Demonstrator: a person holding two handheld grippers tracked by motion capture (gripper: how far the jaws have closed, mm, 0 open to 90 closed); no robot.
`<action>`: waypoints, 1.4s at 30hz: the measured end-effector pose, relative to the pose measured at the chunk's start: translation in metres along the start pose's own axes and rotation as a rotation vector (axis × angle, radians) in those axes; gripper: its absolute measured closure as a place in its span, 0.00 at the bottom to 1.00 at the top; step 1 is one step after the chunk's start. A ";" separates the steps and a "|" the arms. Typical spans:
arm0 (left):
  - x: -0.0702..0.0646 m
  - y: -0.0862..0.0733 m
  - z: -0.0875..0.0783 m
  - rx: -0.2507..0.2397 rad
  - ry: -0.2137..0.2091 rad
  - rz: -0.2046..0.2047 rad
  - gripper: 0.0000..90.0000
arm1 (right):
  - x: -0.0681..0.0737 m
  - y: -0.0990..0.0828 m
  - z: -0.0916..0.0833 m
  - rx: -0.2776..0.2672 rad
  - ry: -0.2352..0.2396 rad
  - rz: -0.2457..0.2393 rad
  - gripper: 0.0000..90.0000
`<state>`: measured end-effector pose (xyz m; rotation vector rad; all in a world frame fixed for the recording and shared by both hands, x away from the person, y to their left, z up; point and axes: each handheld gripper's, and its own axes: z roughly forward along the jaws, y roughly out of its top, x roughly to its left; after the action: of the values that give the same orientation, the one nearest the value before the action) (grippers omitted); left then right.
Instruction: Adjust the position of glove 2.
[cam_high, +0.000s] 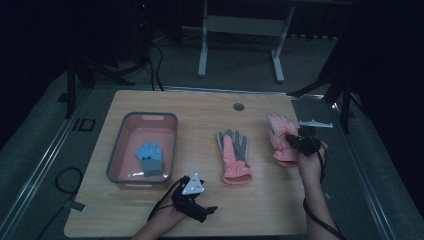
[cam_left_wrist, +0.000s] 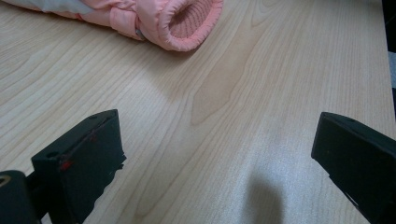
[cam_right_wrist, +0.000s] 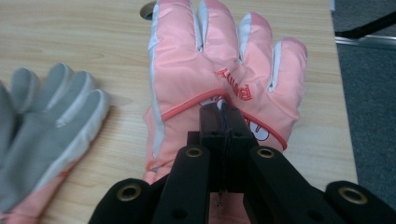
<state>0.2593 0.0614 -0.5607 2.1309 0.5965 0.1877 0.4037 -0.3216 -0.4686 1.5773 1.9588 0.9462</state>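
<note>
High view: three gloves on the bench (cam_high: 260, 200). Two pink: middle glove (cam_high: 233, 156) right of the tray (cam_high: 116, 155); right glove (cam_high: 280, 140) farther right, partly covered by the right tongs (cam_high: 300, 139). One blue glove (cam_high: 150, 158) in the tray. Left tongs (cam_high: 207, 212) near the tray's front corner.

Left gripper view: jaws apart, only the middle glove's cuff (cam_left_wrist: 187, 23) in frame.

Right gripper view: jaws together, pinching the right glove's back (cam_right_wrist: 224, 84); cuff hidden.

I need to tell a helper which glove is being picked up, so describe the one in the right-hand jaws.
On the wooden table, look right of the pink tray: two pink gloves lie there. It is the right-hand pink glove, nearest the table's right edge, pinched by the right gripper. Its pink back with red lettering faces up; its neighbour, the middle glove, shows a grey palm.
</note>
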 end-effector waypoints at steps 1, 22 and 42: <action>0.000 0.000 0.000 -0.001 -0.002 0.001 0.03 | 0.002 -0.001 -0.005 -0.011 -0.007 0.019 1.00; -0.002 0.001 0.000 0.006 -0.002 0.016 0.03 | 0.033 -0.056 -0.015 0.052 -0.077 0.072 0.99; 0.000 0.000 0.000 0.004 -0.009 0.002 0.03 | 0.007 -0.048 -0.009 0.062 0.128 -0.117 0.78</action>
<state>0.2597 0.0614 -0.5606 2.1354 0.5900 0.1787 0.3640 -0.3224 -0.4981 1.4489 2.1619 0.9689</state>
